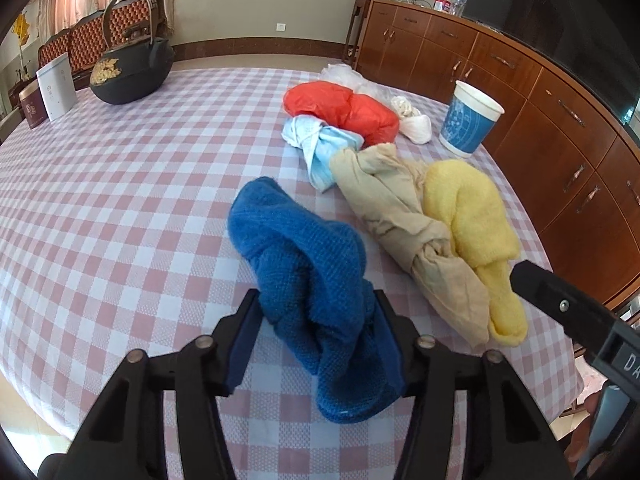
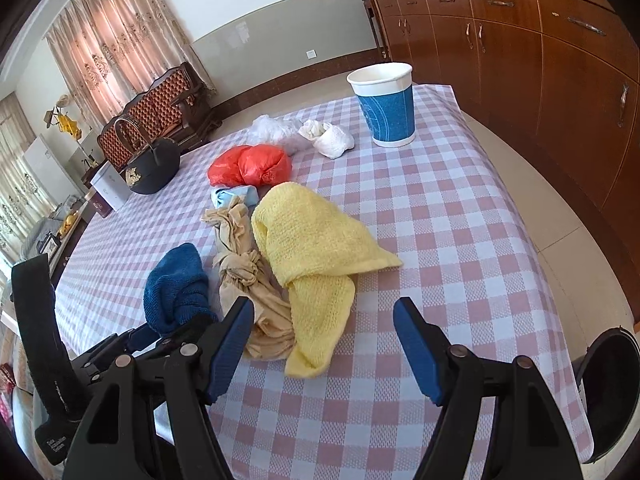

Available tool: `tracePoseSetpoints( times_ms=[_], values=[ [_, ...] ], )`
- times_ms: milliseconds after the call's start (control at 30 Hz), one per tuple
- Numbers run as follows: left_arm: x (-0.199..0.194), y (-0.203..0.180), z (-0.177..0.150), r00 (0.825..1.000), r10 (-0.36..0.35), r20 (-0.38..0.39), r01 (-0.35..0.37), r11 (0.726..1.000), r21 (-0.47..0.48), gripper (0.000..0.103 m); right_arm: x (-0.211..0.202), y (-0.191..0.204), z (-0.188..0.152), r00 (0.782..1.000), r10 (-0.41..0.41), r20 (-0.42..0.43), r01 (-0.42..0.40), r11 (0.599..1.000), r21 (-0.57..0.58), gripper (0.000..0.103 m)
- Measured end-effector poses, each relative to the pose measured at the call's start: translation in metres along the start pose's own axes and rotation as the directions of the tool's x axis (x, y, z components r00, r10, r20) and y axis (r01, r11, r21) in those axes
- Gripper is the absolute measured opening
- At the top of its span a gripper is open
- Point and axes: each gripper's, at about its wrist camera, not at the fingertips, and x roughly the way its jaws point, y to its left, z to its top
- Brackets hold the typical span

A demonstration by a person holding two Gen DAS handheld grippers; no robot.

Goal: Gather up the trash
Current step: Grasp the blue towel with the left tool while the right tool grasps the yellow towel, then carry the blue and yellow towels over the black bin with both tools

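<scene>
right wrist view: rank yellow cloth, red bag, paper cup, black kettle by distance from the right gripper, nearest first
From the right gripper:
1. Yellow cloth, just ahead of the jaws, centre.
2. Red bag, further back, left of centre.
3. Paper cup, back right, and black kettle, back left: too close to call.

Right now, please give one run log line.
left gripper: jaws closed on blue cloth | right gripper: jaws open, yellow cloth ahead

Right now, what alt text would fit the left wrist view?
The left tool straddles a blue cloth on a checked tablecloth, with beige and yellow cloths beside it.
</scene>
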Motion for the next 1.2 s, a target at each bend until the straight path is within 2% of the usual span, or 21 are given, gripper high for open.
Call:
tracePoseSetpoints(
  times_ms=[167,467,500,533,567,600,667,767,1033,1200],
  values=[
    [0.009,0.007,0.012,1.000,-0.003,-0.001,0.003,1.000,-0.006,0.057,0.024,0.003,0.016,1.000,-0.007,-0.017,0.006,1.000,-0.028,0.074],
    [0.016,0.014,0.022,0.998,-0.062,0.005,0.062,0.997,-0.048,0.059,0.058,0.006,0.030,0.999,0.018,-0.051,-0.020,0.999,-0.035,0.074],
    [0.016,0.015,0.022,0.998,-0.064,0.008,0.064,0.997,-0.050,0.056,0.059,0.006,0.030,0.999,0.020,-0.046,-0.022,0.999,-0.039,0.072],
    [0.016,0.015,0.022,0.998,-0.067,0.012,0.067,0.996,-0.053,0.050,0.059,0.008,0.029,0.999,0.022,-0.038,-0.024,0.999,-0.045,0.059],
    [0.016,0.016,0.022,0.998,-0.068,0.015,0.068,0.996,-0.055,0.049,0.059,0.008,0.028,0.999,0.028,-0.034,-0.030,0.998,-0.051,0.051],
    [0.016,0.016,0.022,0.997,-0.069,0.016,0.070,0.996,-0.054,0.046,0.058,0.010,0.028,0.999,0.029,-0.032,-0.031,0.998,-0.056,0.050],
    [0.016,0.017,0.023,0.997,-0.072,0.018,0.073,0.996,-0.056,0.042,0.058,0.012,0.026,0.999,0.034,-0.033,-0.037,0.997,-0.069,0.041],
    [0.012,0.018,0.021,0.997,-0.077,0.028,0.079,0.995,-0.063,0.036,0.054,0.012,0.025,0.999,0.040,-0.027,-0.042,0.997,-0.070,0.033],
    [-0.021,0.016,0.021,0.992,-0.078,0.096,0.084,0.995,-0.058,0.035,0.023,0.001,0.026,0.998,0.047,0.034,-0.046,0.999,-0.022,0.033],
    [-0.043,0.005,0.020,0.988,-0.092,0.127,0.095,0.995,-0.023,0.035,-0.002,-0.005,0.020,0.998,0.037,0.057,-0.036,0.999,-0.013,0.033]
  ],
)
